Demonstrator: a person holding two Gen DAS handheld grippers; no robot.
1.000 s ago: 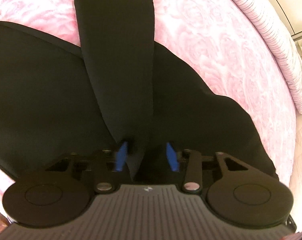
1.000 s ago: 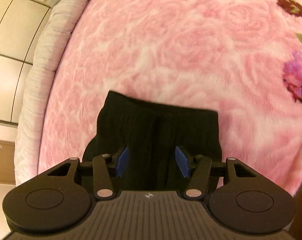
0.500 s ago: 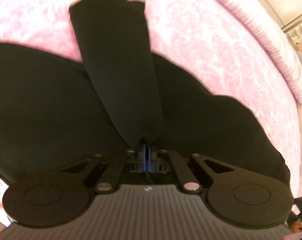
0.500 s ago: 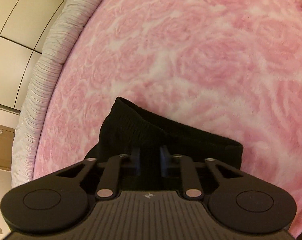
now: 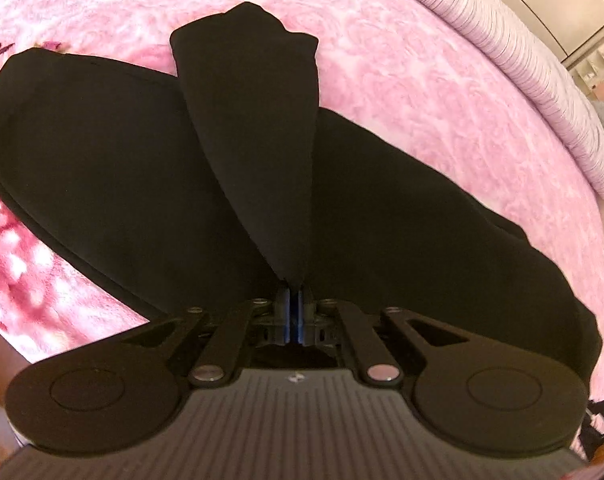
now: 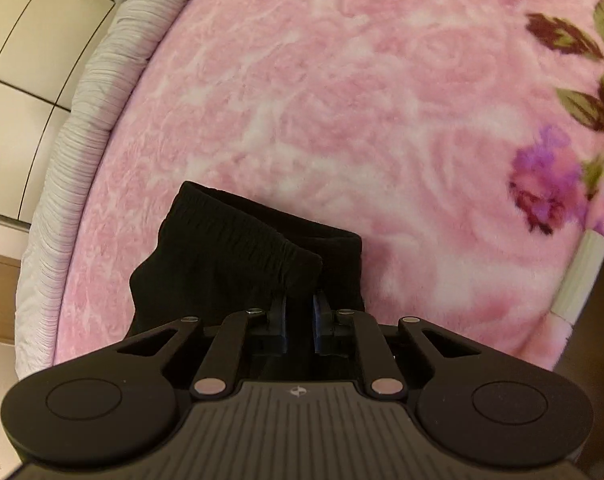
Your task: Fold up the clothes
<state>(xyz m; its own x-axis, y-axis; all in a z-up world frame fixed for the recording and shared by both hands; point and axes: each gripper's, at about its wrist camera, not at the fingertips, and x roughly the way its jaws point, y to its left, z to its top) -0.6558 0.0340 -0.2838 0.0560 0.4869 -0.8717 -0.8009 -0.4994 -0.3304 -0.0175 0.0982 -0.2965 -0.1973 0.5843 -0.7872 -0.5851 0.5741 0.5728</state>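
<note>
Left claw: the left claw (image 5: 293, 308) is pinched tight on a raised fold of a black garment (image 5: 402, 216), blue pads pressed together with cloth between them.
Right claw: the right claw (image 6: 299, 322) is clamped on the garment's gathered waistband (image 6: 238, 236), a narrow gap left between its pads and filled with fabric.
Garment: spread over a pink blanket (image 6: 342, 100) on a bed, just ahead of and beneath both claws.
Left view only: the broad, smooth black panels fan out either side of the left claw, with one tapered fold (image 5: 258, 128) rising to a peak beyond it.
Right view only: ribbed, elasticated waistband texture; purple flower and green leaf print (image 6: 550, 184) far to the claw's right; cream cupboard panels (image 6: 26, 60) to its left.
Textures: plush, rose-patterned blanket; a striped, pleated bed edge (image 5: 522, 52) borders it.
Change: a second ago both claws stood open around the cloth; both have since closed on it.
</note>
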